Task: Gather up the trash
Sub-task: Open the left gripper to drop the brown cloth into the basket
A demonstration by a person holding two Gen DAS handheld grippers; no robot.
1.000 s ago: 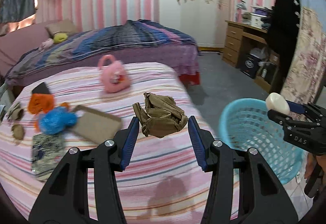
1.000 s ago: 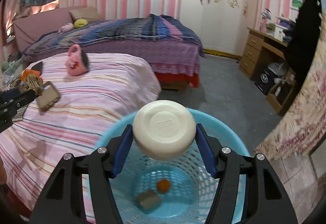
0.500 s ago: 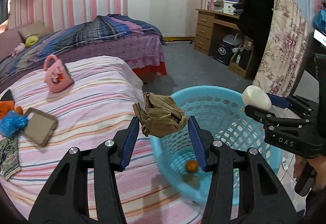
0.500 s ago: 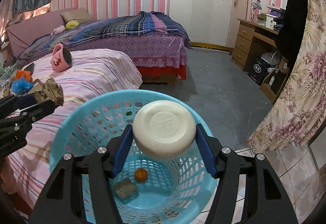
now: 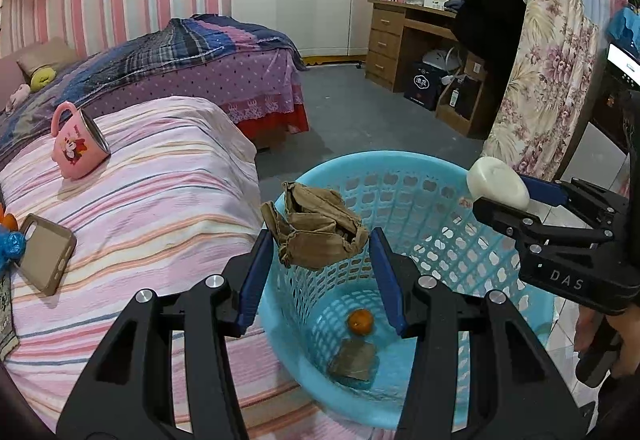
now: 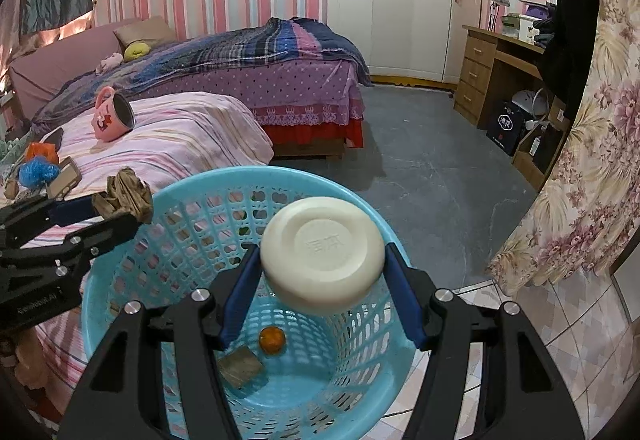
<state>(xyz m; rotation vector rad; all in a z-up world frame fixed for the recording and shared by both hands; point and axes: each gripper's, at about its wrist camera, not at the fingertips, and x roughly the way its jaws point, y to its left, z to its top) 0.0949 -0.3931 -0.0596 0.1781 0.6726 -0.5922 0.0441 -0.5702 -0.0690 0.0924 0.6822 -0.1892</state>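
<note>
Left tongs point(image 5: 320, 252) clenched on crumpled brown paper point(image 5: 316, 230), pads pressing both sides. A second ago hung over the striped bed point(image 5: 160, 175); now over the near rim of the blue basket point(image 5: 404, 167), paper above the basket's 9 o'clock edge in the right wrist view. Grip width unchanged.

Right tongs point(image 6: 320, 272) clenched on round cream lid point(image 6: 322, 254), face toward camera. Same grip as before. Now centred over the basket opening; a second ago nearer the far rim. In the left wrist view, lid at 3 o'clock, above the basket's far-right rim.

Both pieces held in the air, neither dropped yet.

Basket on the floor just beside the bed corner. Inside on the bottom: orange fruit point(image 6: 272, 340) and flat brown scrap point(image 6: 240, 366), just beside each other, same as earlier.

On the bed, untouched: pink mug point(image 5: 78, 147) on its side at 10 o'clock, phone case point(image 5: 46, 254) at 9 o'clock, blue bag point(image 6: 38, 169) beside it.
</note>
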